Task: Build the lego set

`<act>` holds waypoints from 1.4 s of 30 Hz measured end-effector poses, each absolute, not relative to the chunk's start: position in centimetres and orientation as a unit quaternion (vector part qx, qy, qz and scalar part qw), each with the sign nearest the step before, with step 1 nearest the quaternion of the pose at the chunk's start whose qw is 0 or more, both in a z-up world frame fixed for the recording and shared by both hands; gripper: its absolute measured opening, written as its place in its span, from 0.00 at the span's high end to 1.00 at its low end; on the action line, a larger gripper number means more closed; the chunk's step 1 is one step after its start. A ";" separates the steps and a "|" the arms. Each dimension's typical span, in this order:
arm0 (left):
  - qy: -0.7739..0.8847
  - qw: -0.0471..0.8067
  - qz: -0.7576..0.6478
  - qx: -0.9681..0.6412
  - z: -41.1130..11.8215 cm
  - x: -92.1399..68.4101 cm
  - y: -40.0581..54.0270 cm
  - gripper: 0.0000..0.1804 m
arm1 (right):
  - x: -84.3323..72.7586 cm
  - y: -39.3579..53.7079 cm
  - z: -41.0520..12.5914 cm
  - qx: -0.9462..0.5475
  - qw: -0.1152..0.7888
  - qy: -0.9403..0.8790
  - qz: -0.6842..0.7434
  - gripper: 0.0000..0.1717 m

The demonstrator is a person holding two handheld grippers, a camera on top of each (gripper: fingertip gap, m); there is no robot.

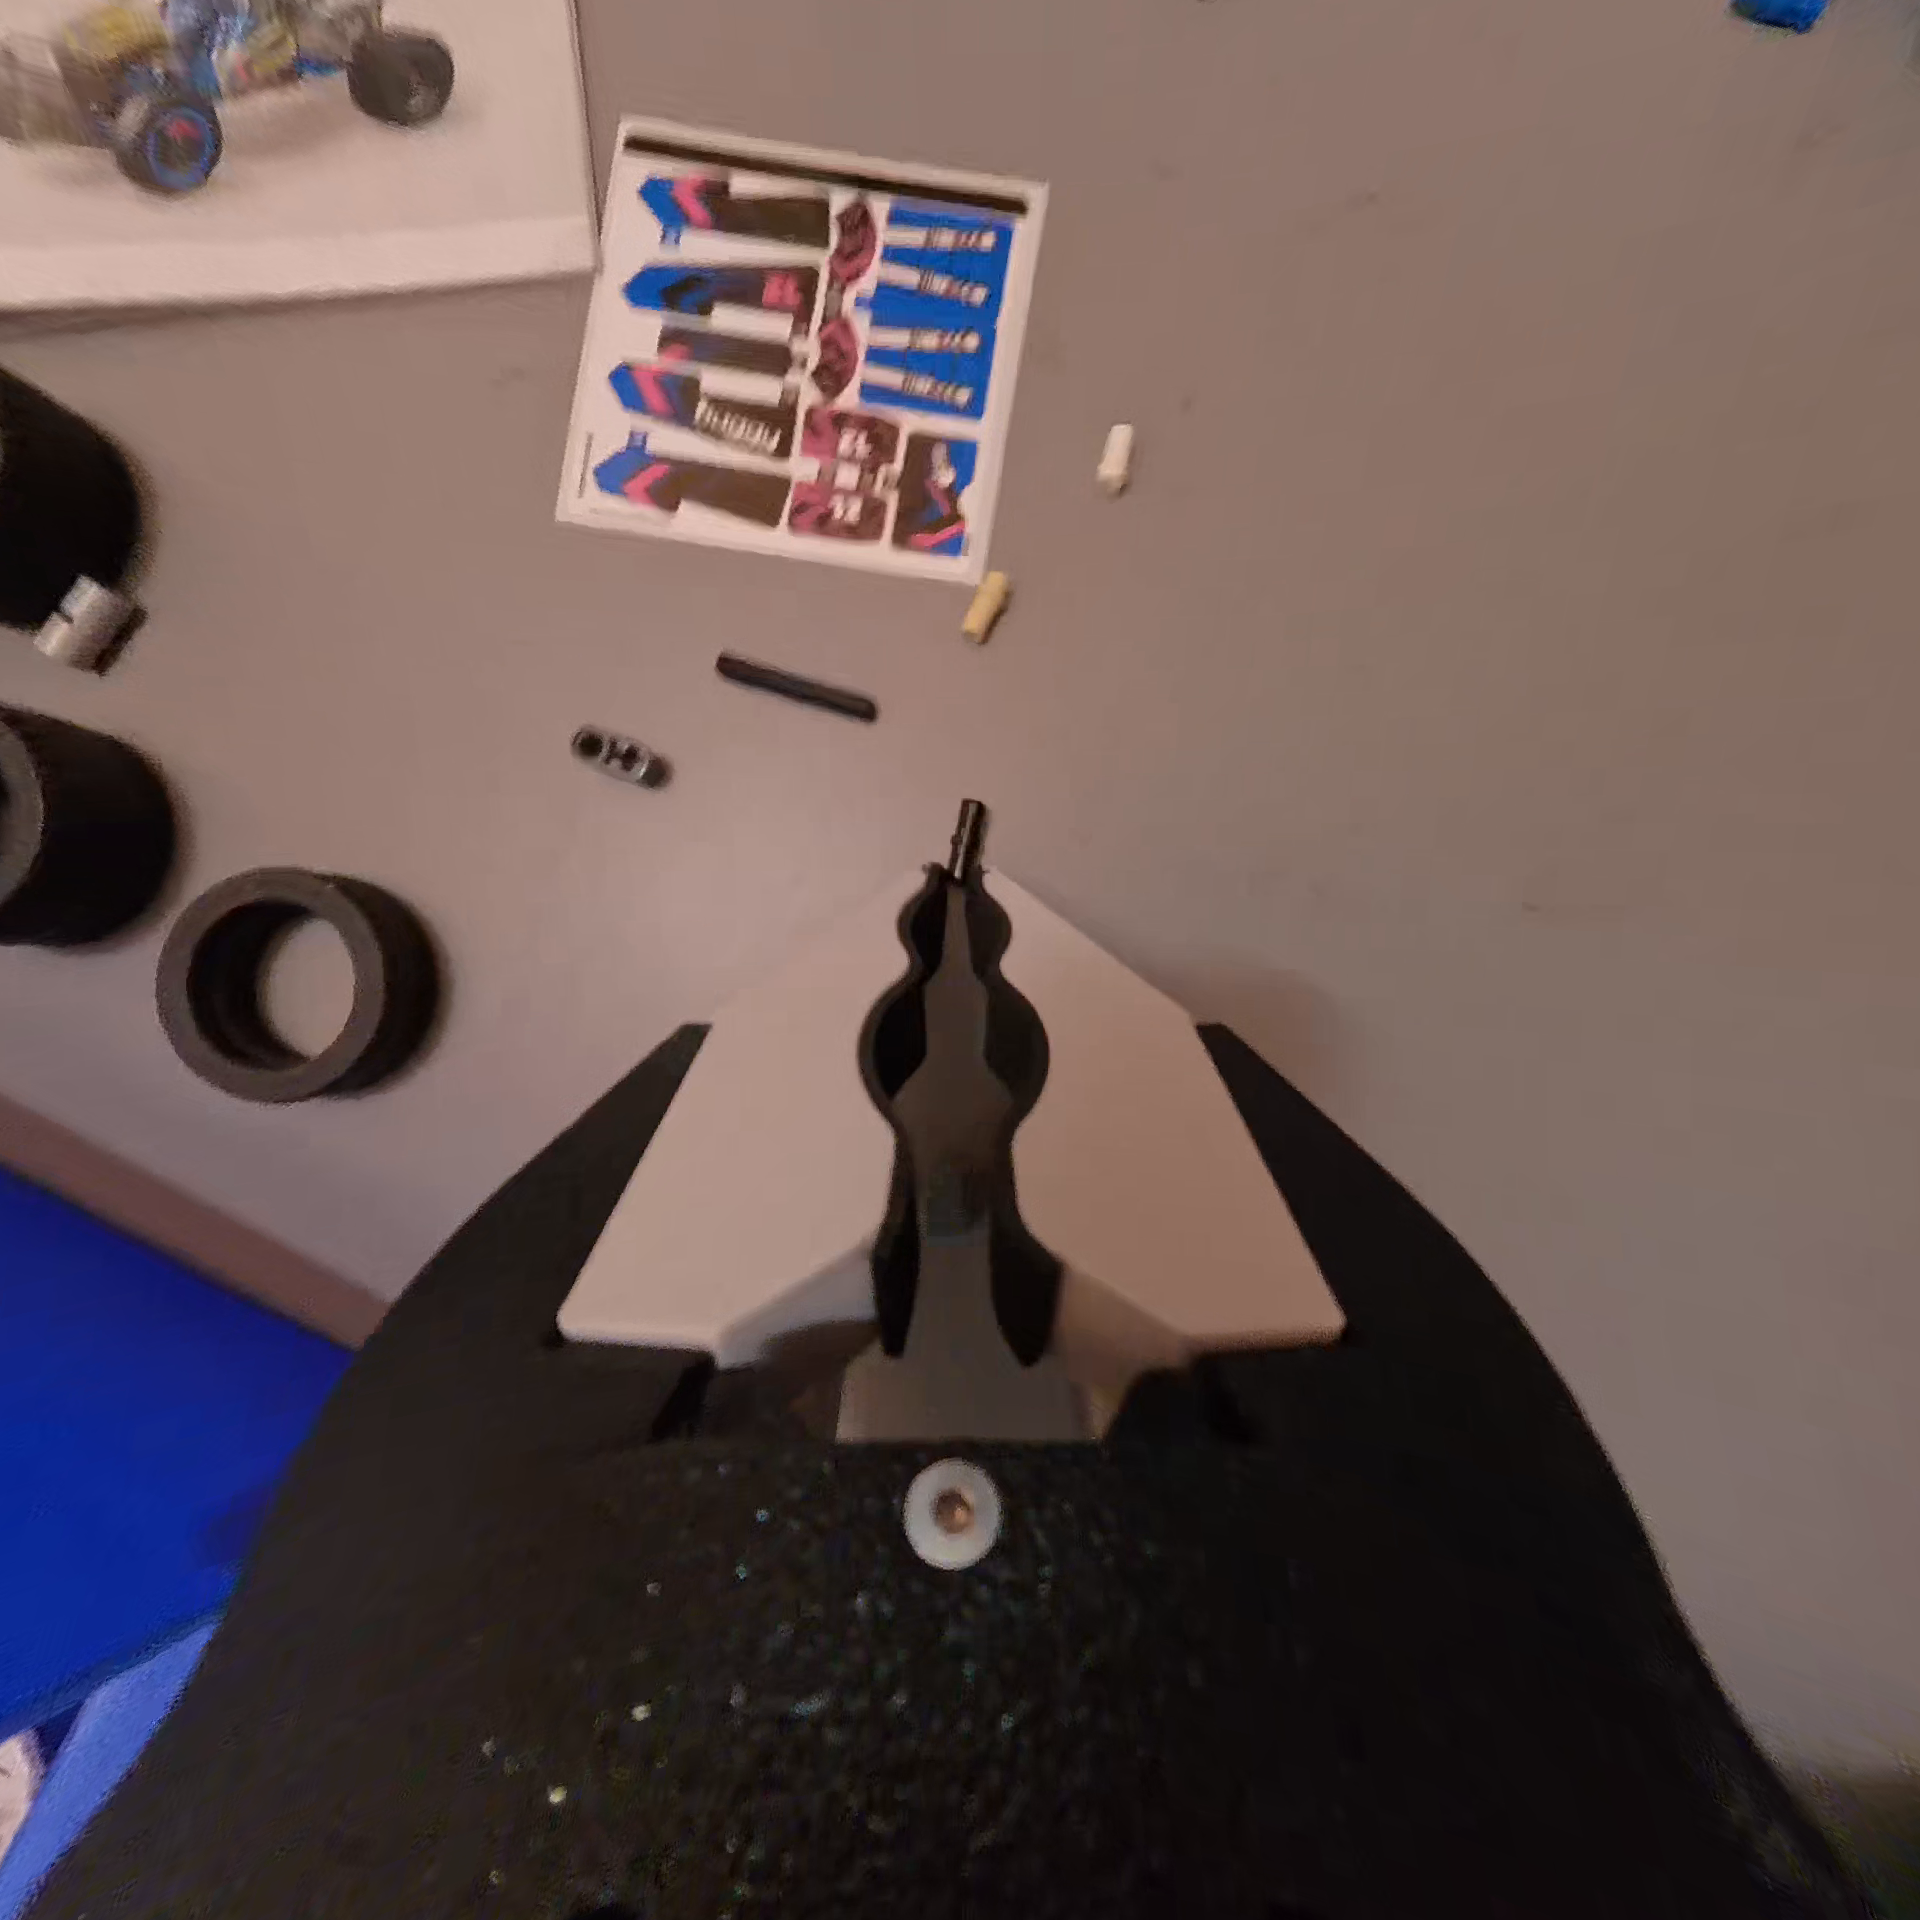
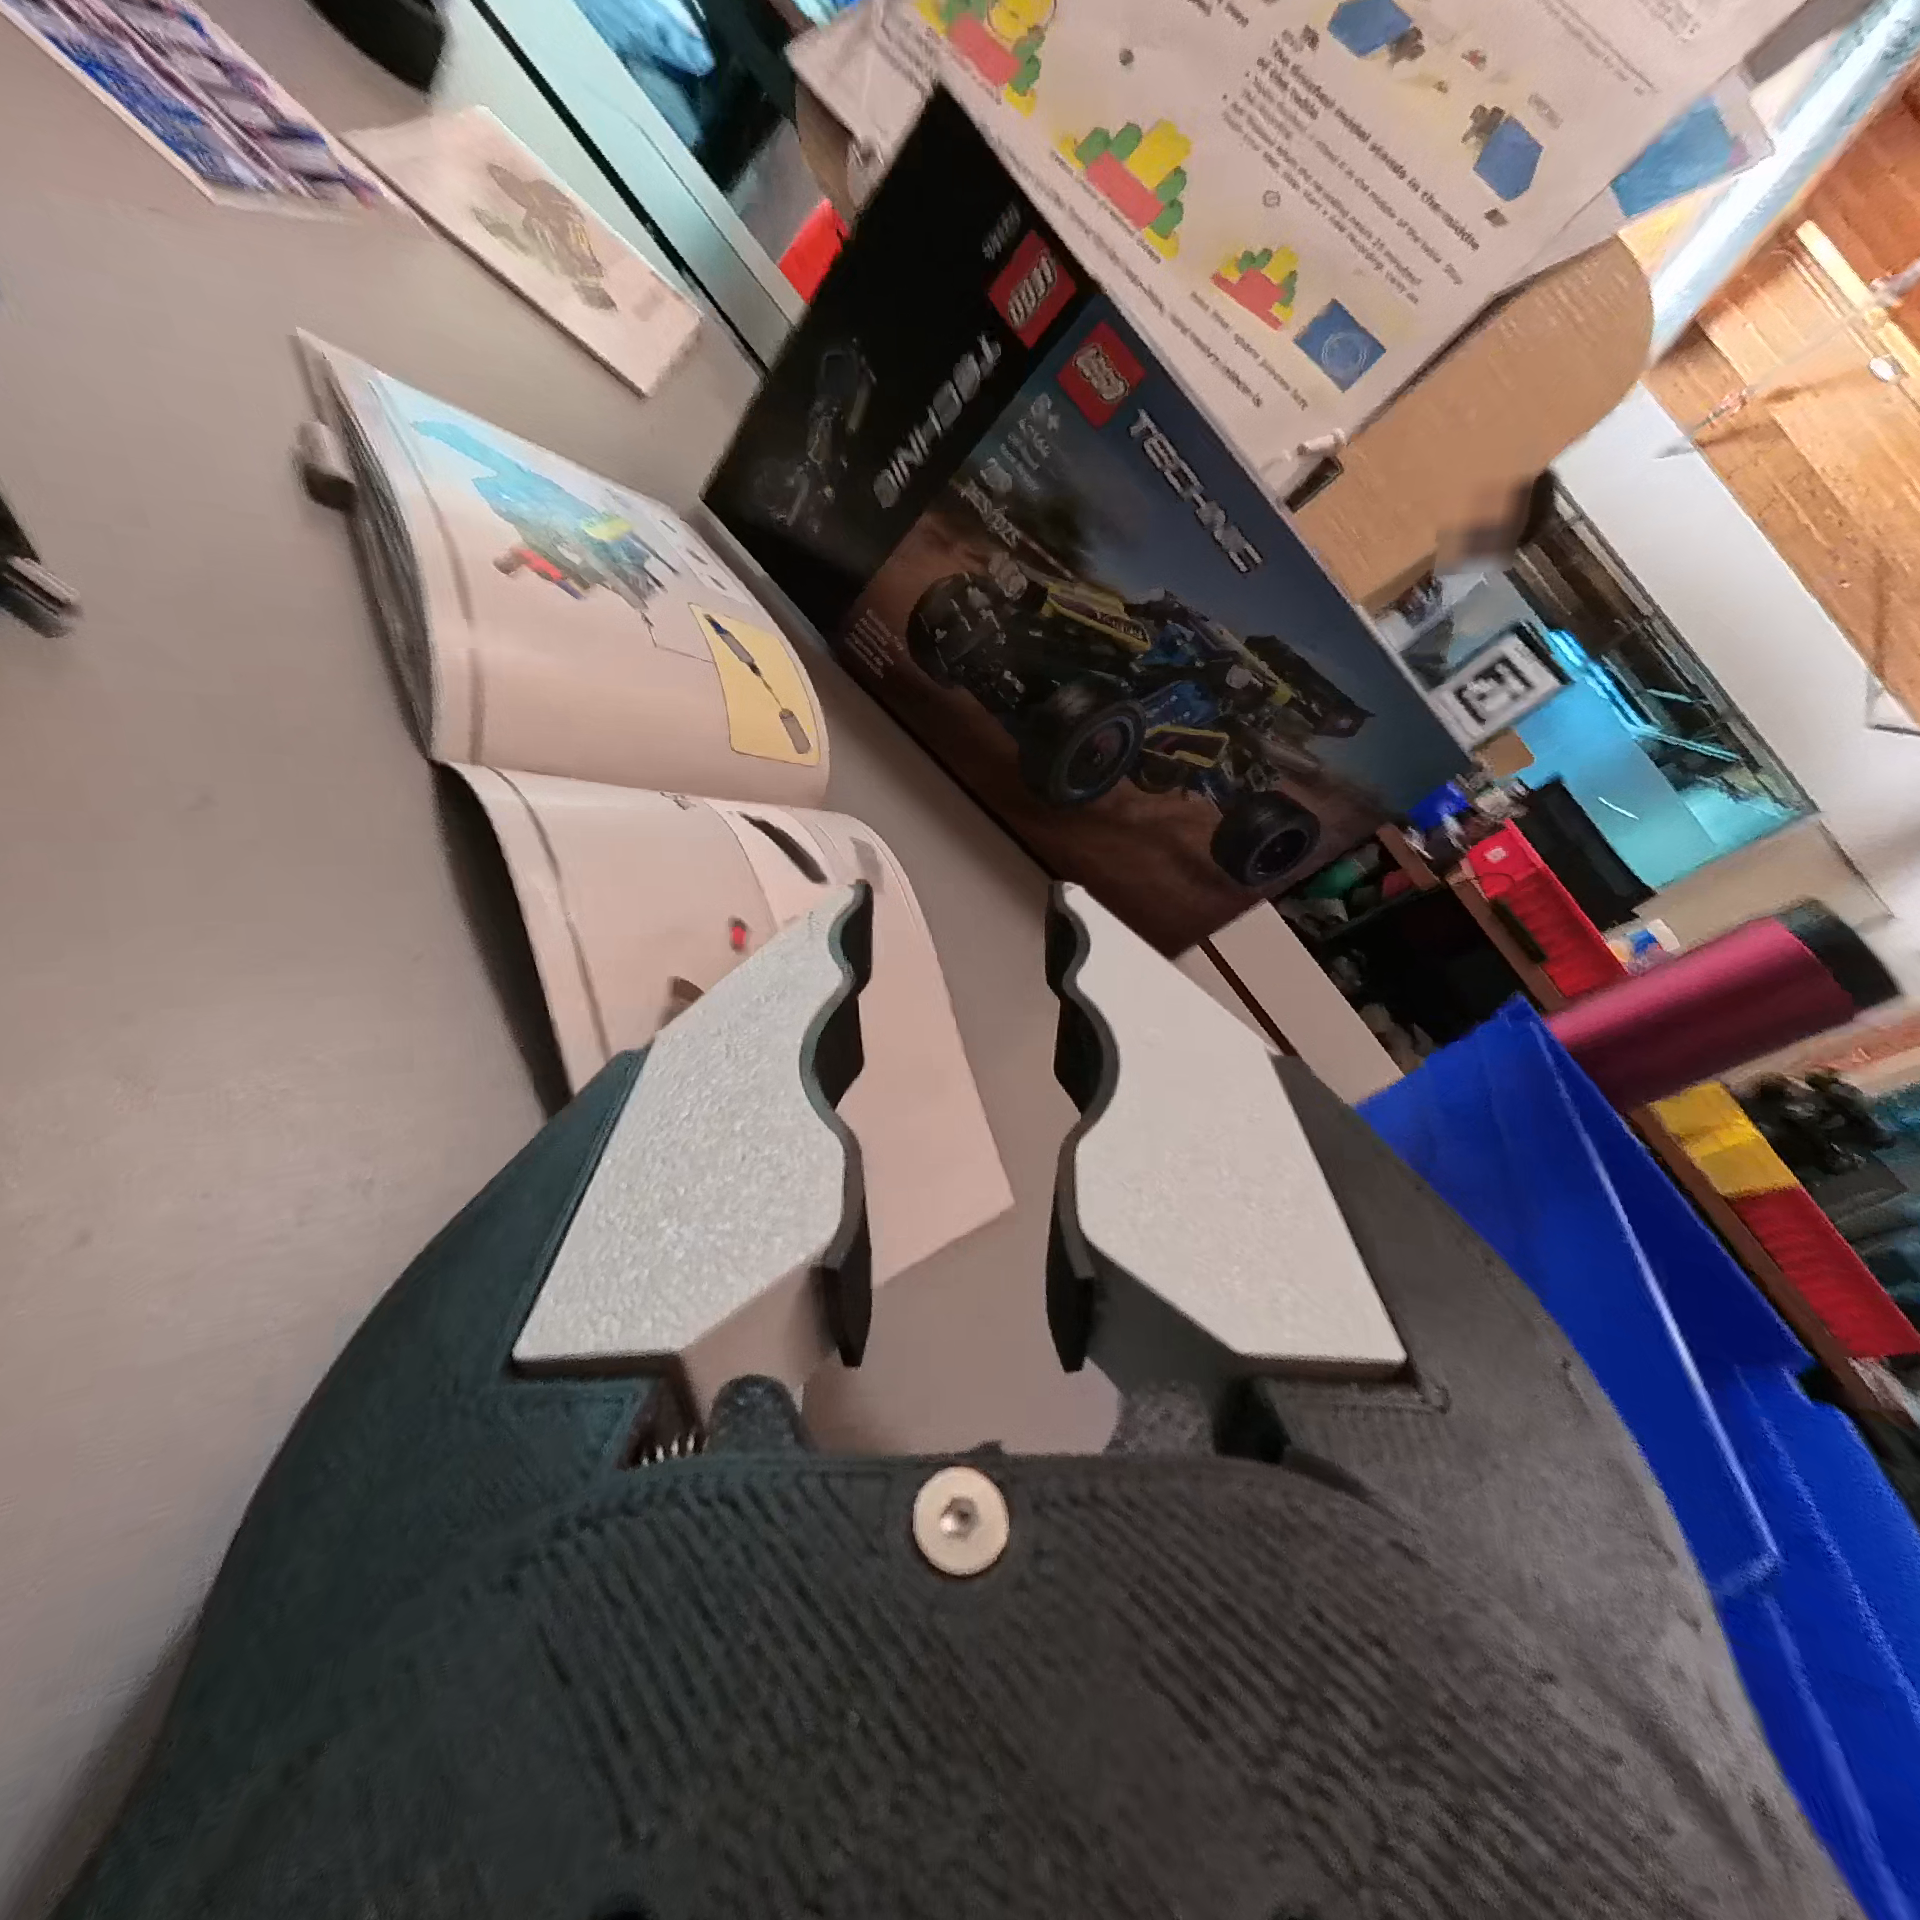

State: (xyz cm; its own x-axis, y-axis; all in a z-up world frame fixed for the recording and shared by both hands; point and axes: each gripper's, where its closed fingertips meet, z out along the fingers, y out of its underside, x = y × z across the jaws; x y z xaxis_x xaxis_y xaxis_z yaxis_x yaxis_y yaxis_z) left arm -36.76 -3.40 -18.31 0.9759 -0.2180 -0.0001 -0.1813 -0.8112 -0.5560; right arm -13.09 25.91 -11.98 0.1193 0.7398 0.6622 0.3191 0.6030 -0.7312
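Our left gripper (image 1: 961, 883) has its jaws closed together on a small black pin (image 1: 968, 836), pinched at the very tips. We hold only its near end, so most of the pin sticks out past the tips, its long axis running along the fingers and pointing away from us over the grey tabletop (image 1: 1455, 727). A hold that far out leaves the free end clear of the jaws.

Just beyond the pin lie a black axle (image 1: 795, 686) and a short grey connector (image 1: 620, 755), both flat on the tabletop. Farther off are two cream pegs (image 1: 985, 606), a sticker sheet (image 1: 800, 343), and to the left black tyres (image 1: 296, 982), loose and spread apart, so each can be reached singly.

Our right gripper (image 2: 961, 925) has its jaws apart with nothing between them. It hangs above an open booklet (image 2: 623, 665), whose pages face up; beyond it stands a toy box (image 2: 1091, 644), and a blue bin (image 2: 1662, 1299) sits to the right.
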 end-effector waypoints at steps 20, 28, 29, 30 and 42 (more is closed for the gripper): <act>0.263 0.360 -0.107 -0.889 -18.6 -18.5 5.7 0.97 | -12.3 8.8 -13.5 -0.542 0.353 -0.686 0.334 0.58; 0.274 0.369 -0.124 -0.879 -18.0 -18.3 5.1 0.89 | -12.9 10.3 -15.5 -0.527 0.400 -0.700 0.269 0.74; 0.273 0.377 -0.128 -0.876 -17.5 -18.4 5.2 0.89 | -12.8 10.7 -15.5 -0.517 0.407 -0.707 0.258 0.75; 0.271 0.387 -0.129 -0.872 -17.0 -18.6 5.4 0.89 | -12.7 11.4 -15.5 -0.509 0.422 -0.710 0.242 0.76; 0.303 0.374 -0.099 -0.871 -16.2 -21.6 9.7 0.90 | -11.3 14.3 -15.1 -0.519 0.441 -0.704 0.203 0.76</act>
